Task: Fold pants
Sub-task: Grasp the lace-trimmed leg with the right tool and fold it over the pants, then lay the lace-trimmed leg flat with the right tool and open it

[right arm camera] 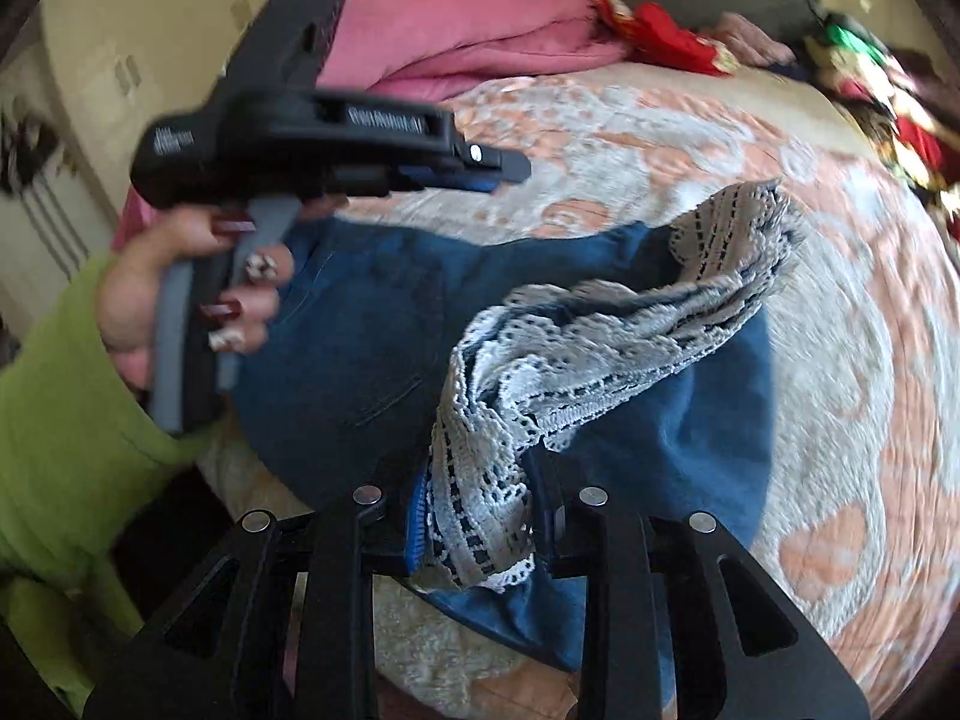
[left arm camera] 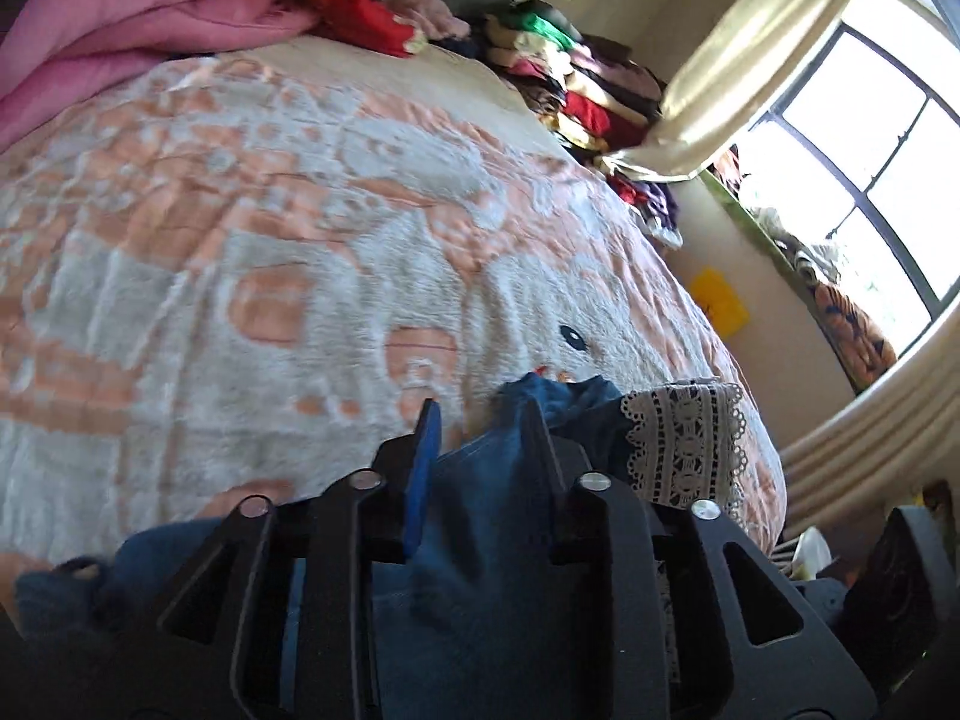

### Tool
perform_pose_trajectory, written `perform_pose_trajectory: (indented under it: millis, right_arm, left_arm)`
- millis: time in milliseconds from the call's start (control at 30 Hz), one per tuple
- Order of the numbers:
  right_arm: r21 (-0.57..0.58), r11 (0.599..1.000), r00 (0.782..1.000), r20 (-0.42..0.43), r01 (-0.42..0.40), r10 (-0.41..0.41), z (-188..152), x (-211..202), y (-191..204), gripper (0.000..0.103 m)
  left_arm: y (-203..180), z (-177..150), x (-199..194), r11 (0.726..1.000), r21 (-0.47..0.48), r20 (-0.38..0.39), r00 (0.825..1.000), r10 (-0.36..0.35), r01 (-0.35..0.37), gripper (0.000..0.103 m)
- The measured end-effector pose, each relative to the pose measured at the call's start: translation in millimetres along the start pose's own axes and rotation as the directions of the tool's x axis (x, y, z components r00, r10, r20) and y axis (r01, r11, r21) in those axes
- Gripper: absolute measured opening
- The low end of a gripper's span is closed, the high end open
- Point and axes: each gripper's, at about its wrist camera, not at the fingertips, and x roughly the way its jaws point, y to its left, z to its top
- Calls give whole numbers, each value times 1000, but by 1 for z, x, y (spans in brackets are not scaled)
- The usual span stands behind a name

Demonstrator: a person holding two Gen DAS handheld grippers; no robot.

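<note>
The pants (right arm camera: 372, 324), blue denim with white lace trim (right arm camera: 600, 354) at the leg ends, lie bunched at the near edge of the bed (left arm camera: 240, 276), on its peach-and-white blanket. Judged from this lie, the fold is at an early stage: the fabric is gathered, not yet flat.

Right gripper (right arm camera: 480, 516): the jaws are clenched on the lace trim and the denim under it. The cloth fills the gap between the pads and rises out of them toward the far side of the bed. Holding at the hem gives control of one leg end, which is the likely reason for this grip point.

Left gripper (left arm camera: 480, 438): in its own view, denim lies between the jaws and over the right finger; the blue left pad (left arm camera: 423, 468) stands clear of the cloth. The jaws therefore read as released, with the pants in the gap but not pinched. In the right wrist view this gripper hangs above the waist end of the pants, carried by a hand (right arm camera: 186, 288) in a green sleeve (right arm camera: 66, 420).

Both views are blurred, so fine contact at the left pads cannot be confirmed. A stack of clothes (left arm camera: 576, 84) sits at the far corner, well apart from the pants.
</note>
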Motion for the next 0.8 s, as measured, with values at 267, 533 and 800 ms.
perform_pose_trajectory:
  millis: [267,533,800]
  right_arm:
    - [-52,994,994,-58,-99,96,-7,28,26,52]
    - [-3,992,990,64,-127,127,-9,-20,13,65]
    - [253,967,998,48,34,-48,-6,-19,-76,66]
  left_arm:
    - [23,-14,-19,996,-91,6,1000,-22,23,25]
    - [24,-16,-15,987,-134,-12,995,-95,92,34]
    - [24,-13,22,986,-161,-101,993,-62,45,57]
